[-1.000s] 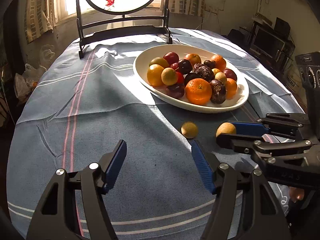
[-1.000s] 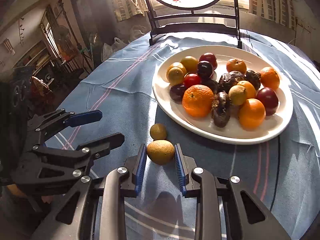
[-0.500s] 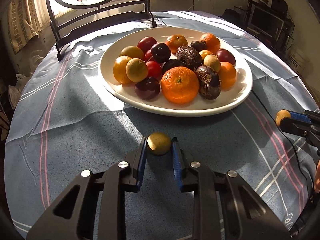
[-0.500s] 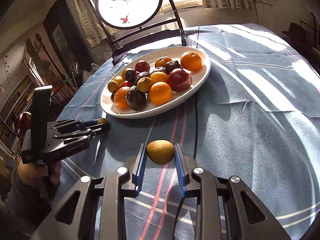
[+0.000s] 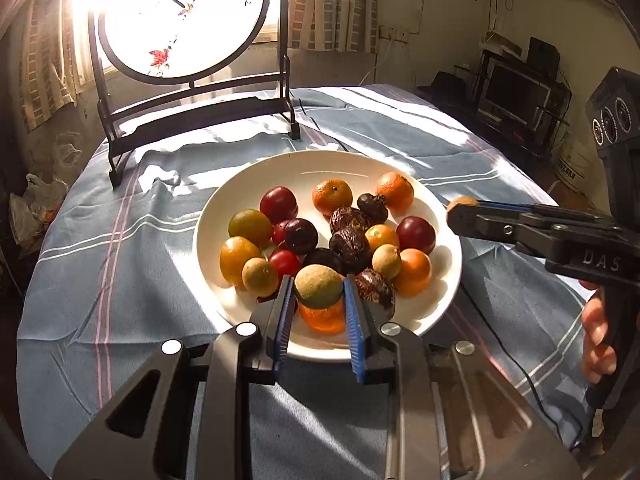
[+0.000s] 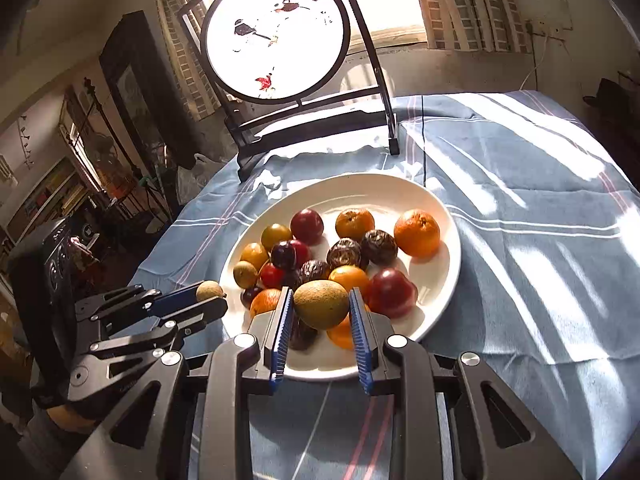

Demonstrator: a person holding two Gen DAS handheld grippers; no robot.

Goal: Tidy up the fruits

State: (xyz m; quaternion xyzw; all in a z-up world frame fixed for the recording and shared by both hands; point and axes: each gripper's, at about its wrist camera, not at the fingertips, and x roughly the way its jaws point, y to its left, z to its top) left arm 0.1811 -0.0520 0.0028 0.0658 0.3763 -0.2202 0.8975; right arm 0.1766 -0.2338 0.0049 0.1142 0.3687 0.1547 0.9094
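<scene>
Fruit in both our grippers: left gripper (image 5: 318,294) has its fingers clamped on a small fruit (image 5: 319,286) above the plate (image 5: 444,300). Right gripper (image 6: 321,306) clamps a bigger fruit (image 6: 321,303) over the plate's near rim.

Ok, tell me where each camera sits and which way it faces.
Left wrist: on the left tongs, looking down at the plate; they grip a small fruit; right tongs and hand show.
Right wrist: on the right tongs, gripping a larger fruit; left tongs at left.
Shared: plate, round screen.
</scene>
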